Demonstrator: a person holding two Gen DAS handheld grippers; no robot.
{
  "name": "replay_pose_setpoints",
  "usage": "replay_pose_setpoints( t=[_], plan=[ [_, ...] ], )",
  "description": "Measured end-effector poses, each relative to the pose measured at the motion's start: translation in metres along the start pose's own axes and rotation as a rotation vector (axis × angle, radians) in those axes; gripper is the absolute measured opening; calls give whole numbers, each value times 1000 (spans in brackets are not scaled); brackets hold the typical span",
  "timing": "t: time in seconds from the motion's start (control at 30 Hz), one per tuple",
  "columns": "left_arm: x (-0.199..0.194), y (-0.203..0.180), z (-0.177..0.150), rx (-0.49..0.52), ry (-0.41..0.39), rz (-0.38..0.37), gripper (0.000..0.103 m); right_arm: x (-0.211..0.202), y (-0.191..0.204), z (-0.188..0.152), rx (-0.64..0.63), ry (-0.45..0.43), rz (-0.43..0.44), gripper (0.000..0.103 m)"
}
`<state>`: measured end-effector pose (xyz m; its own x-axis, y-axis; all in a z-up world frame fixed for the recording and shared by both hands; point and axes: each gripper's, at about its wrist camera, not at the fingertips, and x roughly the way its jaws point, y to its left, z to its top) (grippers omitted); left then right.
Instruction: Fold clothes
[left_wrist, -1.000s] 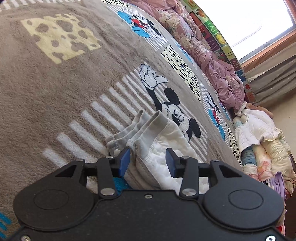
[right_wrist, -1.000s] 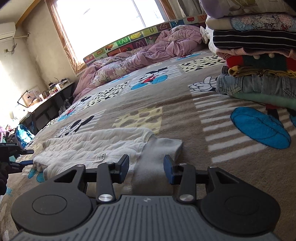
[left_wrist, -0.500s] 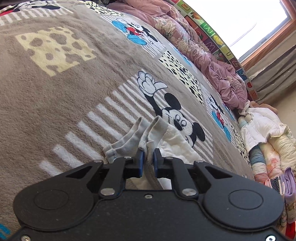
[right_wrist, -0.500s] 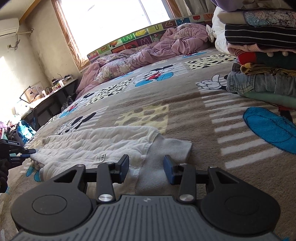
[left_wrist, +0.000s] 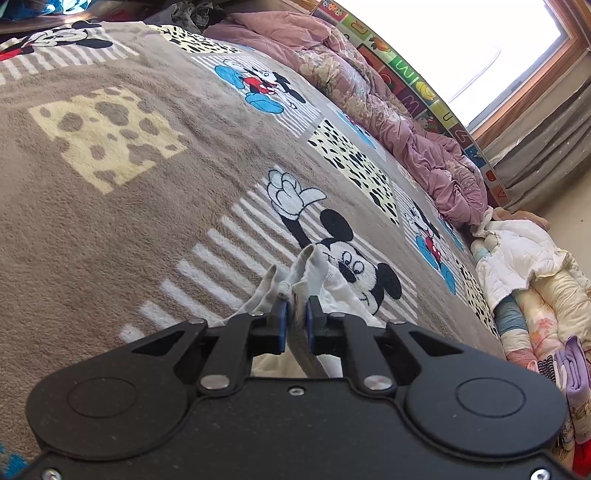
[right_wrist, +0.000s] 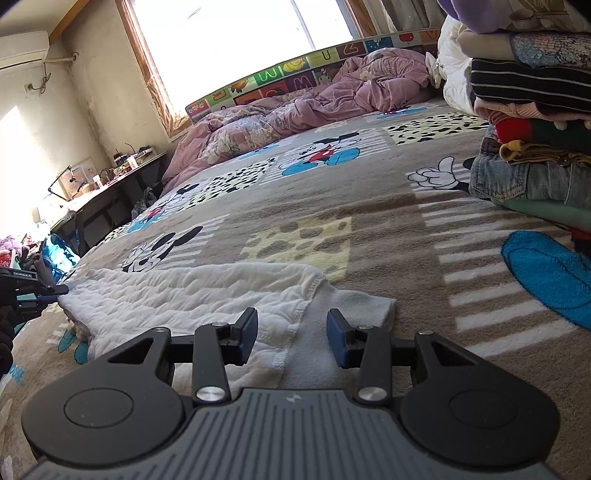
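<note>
Two ends: left gripper (left_wrist: 294, 320) clenched on the garment (right_wrist: 192, 295) cuffs; right gripper (right_wrist: 291, 341) released, straddling the waistband end, garment stretching leftward between them.

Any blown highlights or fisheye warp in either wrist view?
Left wrist: window fully blown out, blanket bulges from fisheye, garment sharp. Right wrist: window clipped white, sun patch on left wall, garment evenly lit.

Both wrist views skim low over the blanket (left_wrist: 110, 221), sharing the white garment (right_wrist: 192, 291).
</note>
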<state>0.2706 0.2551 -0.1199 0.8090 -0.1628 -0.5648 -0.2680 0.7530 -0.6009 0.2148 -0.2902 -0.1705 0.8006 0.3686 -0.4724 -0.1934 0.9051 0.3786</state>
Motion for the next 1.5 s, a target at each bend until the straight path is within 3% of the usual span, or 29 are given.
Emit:
replay_pose_setpoints(
  t=[0.37,0.77,1.03,1.07,1.13,1.3,1.5],
  plan=[
    [4,15,-2,-13,-5,20,8,6,5,1,-30,16,14,42],
    [17,29,-13,-29,20,59,9,13,3,-3,-47,53,-27,42],
    [11,23,-11,-16,10,101,20,-3,-12,-3,5,6,-118,42],
    [7,21,-11,-9,0,117,29,-6,-16,-3,24,2,-124,42],
    [1,19,-11,3,-16,131,30,-11,-22,-4,48,-3,-132,42],
    [-17,-1,-20,94,-59,139,30,-20,-28,-10,77,-6,-135,43],
    [-15,-58,-59,340,-11,59,30,-24,-22,-16,99,-11,-117,43]
  ],
)
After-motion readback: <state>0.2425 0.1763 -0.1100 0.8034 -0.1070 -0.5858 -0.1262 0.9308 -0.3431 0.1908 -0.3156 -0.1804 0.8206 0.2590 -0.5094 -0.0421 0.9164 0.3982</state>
